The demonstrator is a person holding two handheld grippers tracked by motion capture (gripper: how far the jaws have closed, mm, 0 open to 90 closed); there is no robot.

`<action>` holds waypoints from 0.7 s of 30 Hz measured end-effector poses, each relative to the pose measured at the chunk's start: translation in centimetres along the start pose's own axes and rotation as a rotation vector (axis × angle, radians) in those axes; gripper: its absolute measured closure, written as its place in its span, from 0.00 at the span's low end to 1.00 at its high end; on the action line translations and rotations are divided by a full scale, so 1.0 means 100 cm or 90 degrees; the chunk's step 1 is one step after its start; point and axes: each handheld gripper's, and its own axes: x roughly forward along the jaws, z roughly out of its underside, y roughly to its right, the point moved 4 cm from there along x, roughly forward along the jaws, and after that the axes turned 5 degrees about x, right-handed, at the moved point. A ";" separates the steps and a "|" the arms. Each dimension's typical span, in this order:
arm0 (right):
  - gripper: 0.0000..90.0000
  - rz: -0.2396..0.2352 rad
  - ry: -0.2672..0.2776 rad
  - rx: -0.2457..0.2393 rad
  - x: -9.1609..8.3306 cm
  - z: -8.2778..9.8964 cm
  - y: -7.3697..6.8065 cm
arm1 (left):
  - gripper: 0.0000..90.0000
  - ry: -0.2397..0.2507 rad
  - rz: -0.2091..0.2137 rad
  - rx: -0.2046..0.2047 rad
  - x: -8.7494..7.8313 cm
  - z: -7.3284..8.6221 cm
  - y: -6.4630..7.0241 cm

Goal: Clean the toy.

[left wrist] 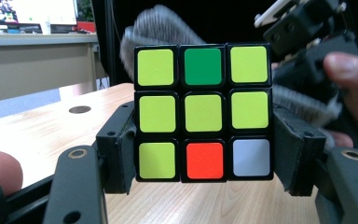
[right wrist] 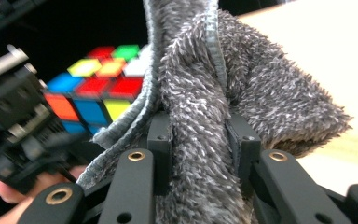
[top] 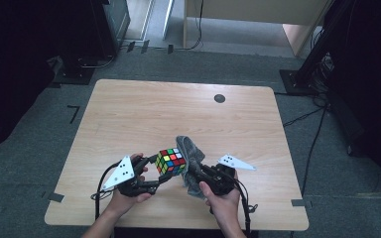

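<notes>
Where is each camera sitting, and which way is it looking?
High view: sits above the person's side, looking forward and down on the table; both forearms and hands enter from the bottom, with the left gripper and right gripper.
Left gripper view: rides the left gripper, looking along its jaws clamped on the cube; a fingertip shows at lower left.
Right gripper view: rides the right gripper, looking along its jaws shut on the grey cloth.
Shared: both gripper views show the cube and cloth, each seeing the other gripper.
</notes>
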 end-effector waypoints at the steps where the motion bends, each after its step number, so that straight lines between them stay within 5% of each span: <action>1: 0.76 -0.001 -0.023 0.001 0.003 0.003 0.002 | 0.38 0.002 -0.002 -0.002 -0.001 0.000 -0.001; 4: 0.76 0.024 -0.043 -0.014 0.005 0.004 0.004 | 0.38 0.007 -0.007 -0.003 -0.002 -0.002 -0.003; 8: 0.76 0.015 0.042 0.004 -0.010 -0.008 0.001 | 0.38 0.001 -0.009 0.001 -0.002 0.000 -0.003; 10: 0.76 0.000 0.056 0.008 -0.012 -0.009 -0.003 | 0.38 0.001 -0.004 -0.001 -0.001 0.000 -0.002; 17: 0.76 0.026 -0.029 -0.002 0.008 0.010 0.000 | 0.38 0.021 -0.021 -0.013 -0.004 -0.004 -0.006; 21: 0.76 -0.011 -0.024 0.049 0.016 0.020 -0.002 | 0.39 0.064 -0.047 -0.038 -0.006 -0.008 -0.009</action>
